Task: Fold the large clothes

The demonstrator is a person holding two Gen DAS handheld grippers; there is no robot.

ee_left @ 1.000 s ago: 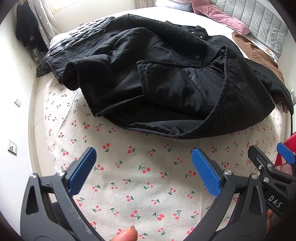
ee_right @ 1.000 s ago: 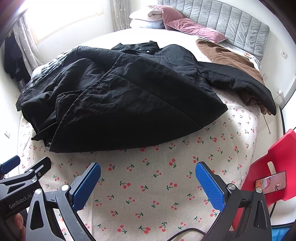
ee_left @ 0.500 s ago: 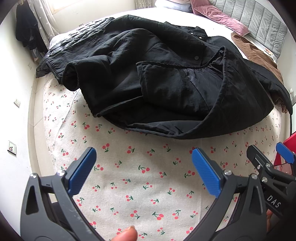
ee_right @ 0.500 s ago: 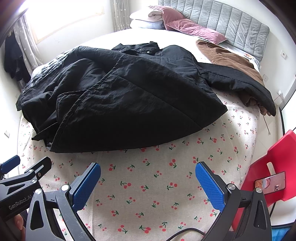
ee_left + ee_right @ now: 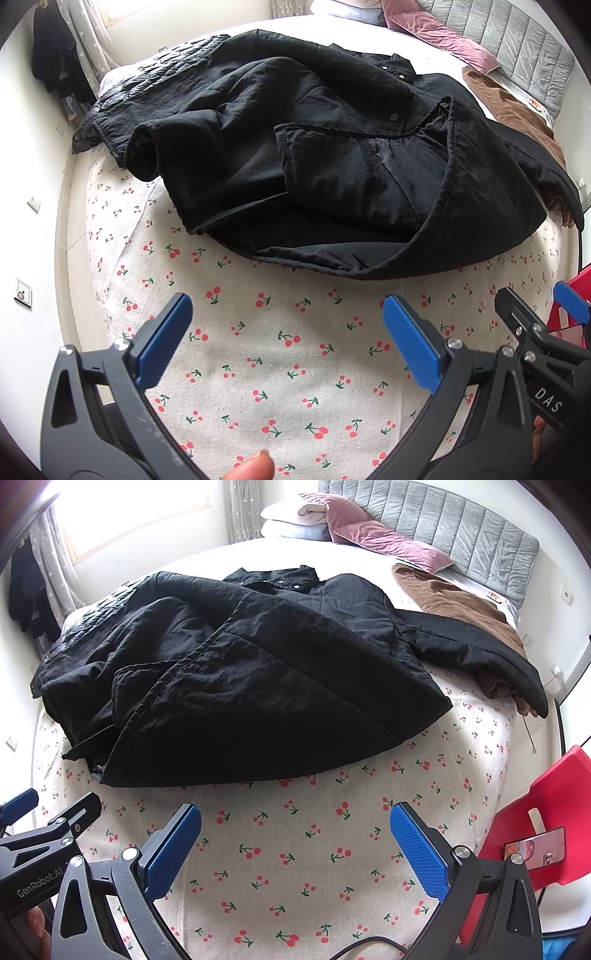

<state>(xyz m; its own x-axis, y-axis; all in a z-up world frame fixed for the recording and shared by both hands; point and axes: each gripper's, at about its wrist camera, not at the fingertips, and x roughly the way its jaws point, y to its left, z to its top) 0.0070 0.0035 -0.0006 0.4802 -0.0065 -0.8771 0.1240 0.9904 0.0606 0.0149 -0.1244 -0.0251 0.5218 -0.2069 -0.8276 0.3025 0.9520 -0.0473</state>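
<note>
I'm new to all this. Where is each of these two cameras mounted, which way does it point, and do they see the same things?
Left wrist view: sits on the left gripper, looking forward over the cherry-print bedsheet at the crumpled black padded coat; a fingertip shows below, the right gripper at the right edge.
Right wrist view: sits on the right gripper, facing the same coat and grey padded headboard; the left gripper shows at left.
Shared: coat, sheet, brown garment, both grippers open.
</note>
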